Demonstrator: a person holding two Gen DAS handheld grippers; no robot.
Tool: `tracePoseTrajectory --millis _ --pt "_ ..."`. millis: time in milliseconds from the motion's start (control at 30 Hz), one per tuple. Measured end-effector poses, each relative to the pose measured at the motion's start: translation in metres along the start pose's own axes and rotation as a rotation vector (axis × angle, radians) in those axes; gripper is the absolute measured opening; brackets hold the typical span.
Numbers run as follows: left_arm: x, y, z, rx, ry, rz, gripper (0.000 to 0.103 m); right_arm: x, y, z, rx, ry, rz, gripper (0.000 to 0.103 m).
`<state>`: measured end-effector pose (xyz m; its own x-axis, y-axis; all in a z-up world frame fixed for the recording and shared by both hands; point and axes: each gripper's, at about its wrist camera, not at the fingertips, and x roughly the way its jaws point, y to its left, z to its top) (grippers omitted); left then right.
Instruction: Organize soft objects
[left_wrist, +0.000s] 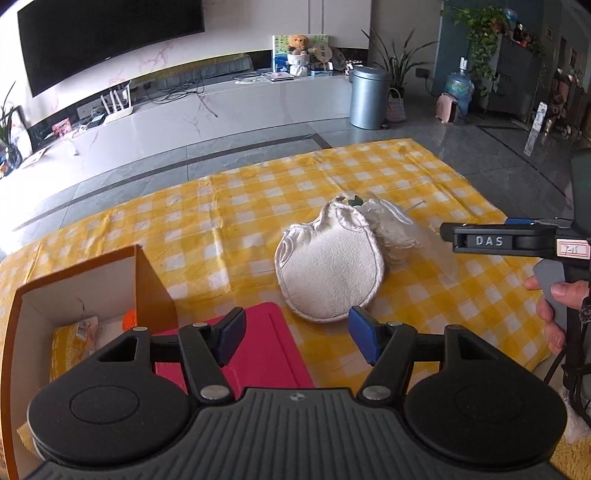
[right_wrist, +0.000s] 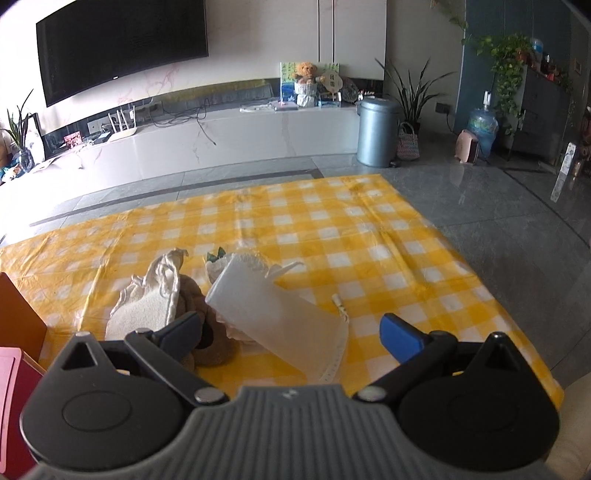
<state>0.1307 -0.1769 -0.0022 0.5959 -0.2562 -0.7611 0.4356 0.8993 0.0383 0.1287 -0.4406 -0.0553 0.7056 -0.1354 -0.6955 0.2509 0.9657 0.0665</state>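
left claw (left_wrist: 295, 338): jaws wide, nothing between them; hangs just short of the white fluffy heart-shaped plush pad (left_wrist: 328, 273).
right claw (right_wrist: 291, 334): jaws wide, empty; over the clear plastic bag (right_wrist: 280, 317).
soft things: plush pad, brown knit piece (right_wrist: 207, 332) and bag piled mid yellow-checked cloth (left_wrist: 258, 206) on the table.
target: probably the open orange cardboard box (left_wrist: 88, 291), left of the pile.
risk 1: items overlap, so one grab may drag its neighbours.
risk 2: shallow pinch on plush slips off.
risk 3: claws converging on one pile could collide.

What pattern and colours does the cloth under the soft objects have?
The cloth is checked in yellow and white; the right wrist view shows it best.
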Motion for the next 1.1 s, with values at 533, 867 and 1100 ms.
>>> tracePoseTrajectory --millis 533,867,1100 --pt "0.076 -0.031 0.018 0.034 0.17 -0.005 0.075 0.05 -0.036 -0.016 0.242 0.198 0.115 0.101" --pt "0.117 -0.056 0.031 0.035 0.137 -0.001 0.076 0.051 -0.06 -0.019 0.355 0.21 0.057 0.101" --pt "0.155 -0.076 0.03 0.142 0.194 0.075 0.079 0.062 -0.054 -0.022 0.326 0.261 0.099 0.101"
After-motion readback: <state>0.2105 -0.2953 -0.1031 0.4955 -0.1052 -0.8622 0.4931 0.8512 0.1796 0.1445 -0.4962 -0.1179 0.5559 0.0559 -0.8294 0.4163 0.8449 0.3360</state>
